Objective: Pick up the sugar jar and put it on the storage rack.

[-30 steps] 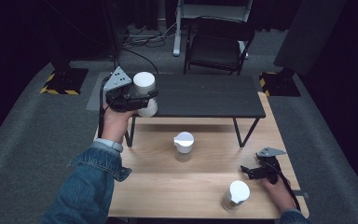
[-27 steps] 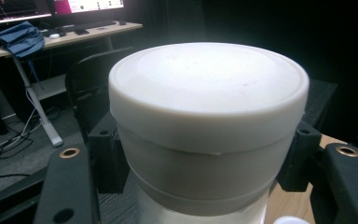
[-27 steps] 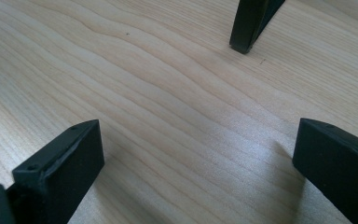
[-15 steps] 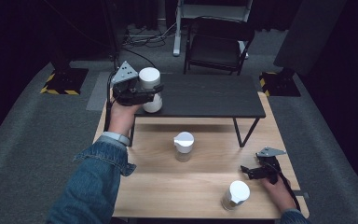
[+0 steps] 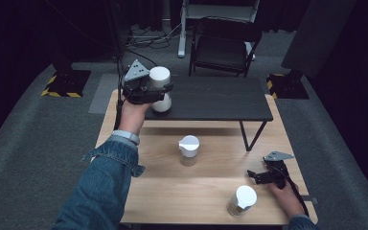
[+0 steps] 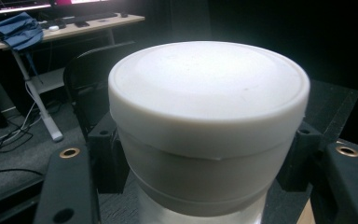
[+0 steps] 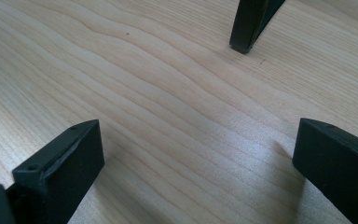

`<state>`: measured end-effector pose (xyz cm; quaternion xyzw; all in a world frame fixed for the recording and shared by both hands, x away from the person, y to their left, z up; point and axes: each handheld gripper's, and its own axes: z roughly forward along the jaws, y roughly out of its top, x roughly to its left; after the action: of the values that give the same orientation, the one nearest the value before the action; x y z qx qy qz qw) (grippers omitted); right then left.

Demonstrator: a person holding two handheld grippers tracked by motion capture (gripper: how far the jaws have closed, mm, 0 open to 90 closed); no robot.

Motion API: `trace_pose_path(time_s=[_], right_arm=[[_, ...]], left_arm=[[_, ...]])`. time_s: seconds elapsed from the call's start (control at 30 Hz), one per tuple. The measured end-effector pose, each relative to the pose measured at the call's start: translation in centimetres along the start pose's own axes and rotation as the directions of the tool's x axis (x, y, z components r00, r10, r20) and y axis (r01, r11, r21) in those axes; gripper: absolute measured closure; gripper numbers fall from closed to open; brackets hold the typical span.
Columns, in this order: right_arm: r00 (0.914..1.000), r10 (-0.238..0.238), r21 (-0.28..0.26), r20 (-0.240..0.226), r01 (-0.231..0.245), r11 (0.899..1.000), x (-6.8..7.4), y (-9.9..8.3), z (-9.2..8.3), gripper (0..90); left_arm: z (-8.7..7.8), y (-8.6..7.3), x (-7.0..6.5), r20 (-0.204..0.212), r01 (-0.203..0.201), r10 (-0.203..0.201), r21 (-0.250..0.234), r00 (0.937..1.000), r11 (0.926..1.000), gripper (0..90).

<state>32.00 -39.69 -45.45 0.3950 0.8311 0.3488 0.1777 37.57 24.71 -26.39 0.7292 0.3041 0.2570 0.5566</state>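
One jar (image 5: 160,88) with a white lid (image 6: 207,88) is held between the closed jaws of the left gripper (image 5: 149,94), above the black shelf (image 5: 220,98). It is judged rigid, smooth and perhaps breakable, so the body under the lid is gripped. The right gripper (image 5: 258,176) is kept open and empty on the wooden table (image 5: 196,191).

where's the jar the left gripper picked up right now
In the high view the white-lidded jar is clamped in the left gripper at upper left, over the near left corner of the black shelf, beyond the two jars on the wooden table.
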Motion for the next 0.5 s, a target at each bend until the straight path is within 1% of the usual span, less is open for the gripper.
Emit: trace_pose_path(time_s=[0.17,0.27,0.37,0.4,0.5], right_arm=[[1.0,-0.001,-0.001,0.0,0.001,1.0,0.0,0.0,0.0,1.8],[1.0,-0.001,-0.001,0.0,0.001,1.0,0.0,0.0,0.0,1.8],[1.0,0.0,0.0,0.0,0.0,1.0,0.0,0.0,0.0,1.8],[1.0,0.0,0.0,0.0,0.0,1.0,0.0,0.0,0.0,1.8],[1.0,0.0,0.0,0.0,0.0,1.0,0.0,0.0,0.0,1.8]], left_arm=[[0.3,0.0,0.0,0.001,0.002,-0.002,0.004,1.0,1.0,34.1],[0.4,-0.1,0.3,0.008,0.003,-0.003,0.013,1.0,0.9999,34.1],[0.5,-0.5,0.7,0.017,0.018,-0.018,0.001,0.9997,0.9998,34.1],[0.5,-0.6,0.8,0.021,0.018,-0.018,-0.002,0.9996,0.9998,34.0],[0.5,-1.0,1.0,0.03,0.03,-0.029,-0.023,0.9991,0.9993,32.7]])
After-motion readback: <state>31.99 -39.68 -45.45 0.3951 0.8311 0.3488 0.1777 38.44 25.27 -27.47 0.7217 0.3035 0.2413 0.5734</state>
